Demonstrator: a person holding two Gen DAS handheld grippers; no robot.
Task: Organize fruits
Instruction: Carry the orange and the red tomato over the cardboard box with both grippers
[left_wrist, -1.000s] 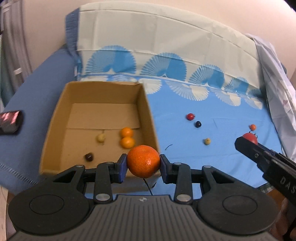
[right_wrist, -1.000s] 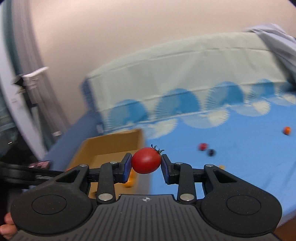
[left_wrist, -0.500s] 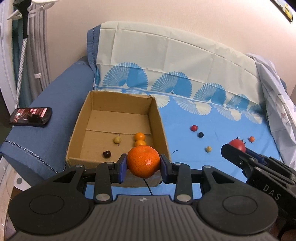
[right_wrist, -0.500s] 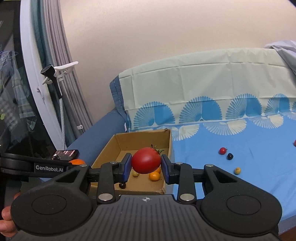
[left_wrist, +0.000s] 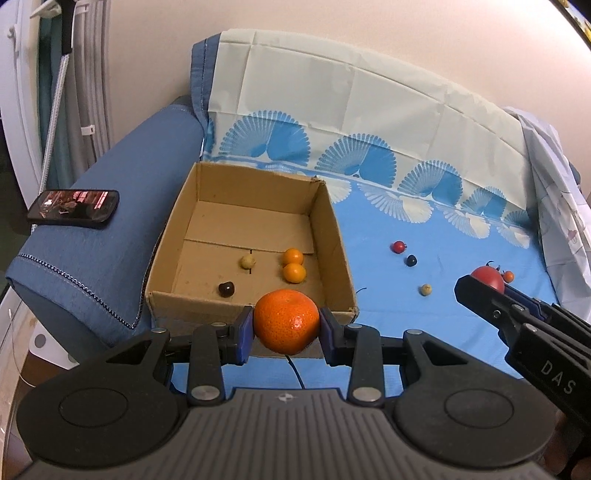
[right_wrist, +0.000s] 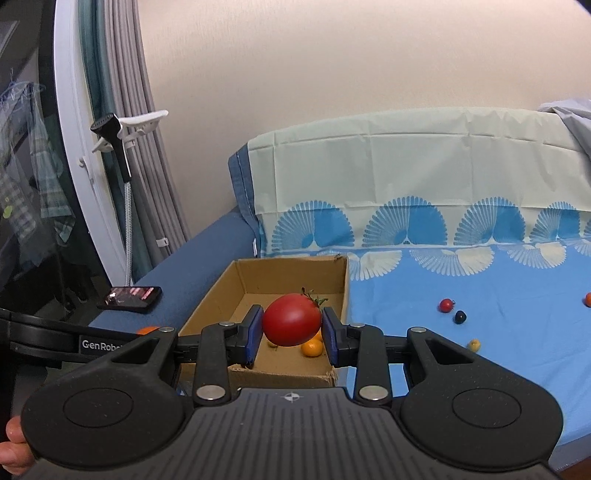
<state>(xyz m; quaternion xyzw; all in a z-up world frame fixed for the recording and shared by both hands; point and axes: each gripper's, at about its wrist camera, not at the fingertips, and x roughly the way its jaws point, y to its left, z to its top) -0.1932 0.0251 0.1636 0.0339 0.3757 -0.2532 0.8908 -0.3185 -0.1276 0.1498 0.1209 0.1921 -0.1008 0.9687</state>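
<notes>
Orange mandarin (left_wrist: 286, 320) is clamped between the blue pads of the left gripper (left_wrist: 286, 325), jaws closed down to the fruit's width. Same deal on the other side: the right gripper (right_wrist: 291, 328) is pinched shut on a red tomato (right_wrist: 292, 324), stem pointing to about 1 o'clock.

Both loads look headed for the cardboard box (left_wrist: 334, 236). From the left wrist view it sits dead ahead at 12 o'clock, its near wall just past the mandarin, so that hand looks nearer and only needs to go forward over the rim. From the right wrist view the box is also around 12, slightly toward 11, and a bit further off. The right gripper shows in the left view at roughly 3 o'clock, well apart from the box.

Already inside: two small orange fruits (left_wrist: 293, 266) touching each other, a pale one (left_wrist: 247, 262) and a dark one (left_wrist: 226, 288). Loose on the blue sheet (left_wrist: 424, 332) at about 2 o'clock: a small red one (left_wrist: 398, 246), a dark one (left_wrist: 410, 261), a pale one (left_wrist: 425, 289).

My guess is the mandarin goes in first.
</notes>
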